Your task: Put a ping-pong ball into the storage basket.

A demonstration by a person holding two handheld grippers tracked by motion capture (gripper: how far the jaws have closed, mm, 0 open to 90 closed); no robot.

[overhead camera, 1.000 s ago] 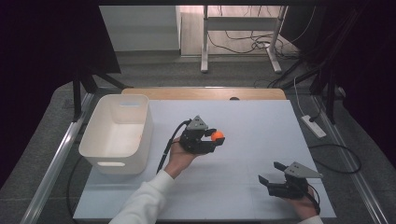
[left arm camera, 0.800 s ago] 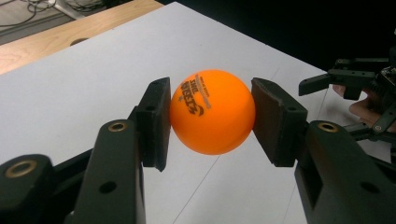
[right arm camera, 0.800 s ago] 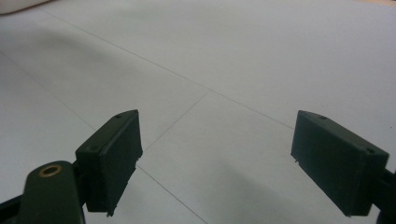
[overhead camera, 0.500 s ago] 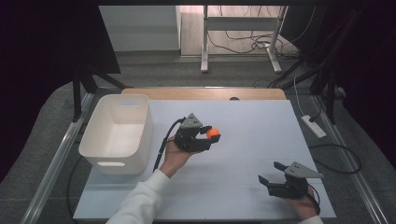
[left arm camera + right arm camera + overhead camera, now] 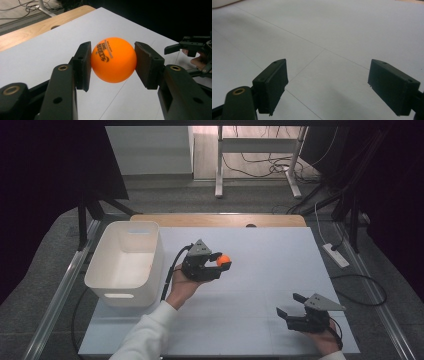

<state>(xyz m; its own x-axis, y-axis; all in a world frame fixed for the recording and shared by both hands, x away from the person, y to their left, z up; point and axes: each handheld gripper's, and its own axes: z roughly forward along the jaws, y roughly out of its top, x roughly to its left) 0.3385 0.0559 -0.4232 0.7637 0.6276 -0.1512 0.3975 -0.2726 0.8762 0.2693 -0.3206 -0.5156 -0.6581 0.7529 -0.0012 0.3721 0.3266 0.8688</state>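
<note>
An orange table-tennis ball (image 5: 223, 260) with dark print is held above the white table top (image 5: 260, 270), right of the white bin (image 5: 156, 251). My left gripper (image 5: 220, 265) is shut on it. In the left gripper view both black pads press the sides of the ball (image 5: 113, 60), and my left gripper (image 5: 112, 58) points across the table. My right gripper (image 5: 288, 304) rests near the table's front right, held by a hand, and it is open. In the right gripper view the right gripper (image 5: 327, 85) has nothing but bare table between its pads.
The white bin looks empty and stands at the table's left. A wooden strip (image 5: 220, 220) runs along the far edge. Metal rails (image 5: 60, 295) flank the table. Beyond the ball, the right gripper (image 5: 190, 46) shows in the left gripper view. A power strip (image 5: 336, 255) lies off the right side.
My left gripper has shifted a little to the left, toward the bin, still holding the ball. The right gripper has stayed where it was.
</note>
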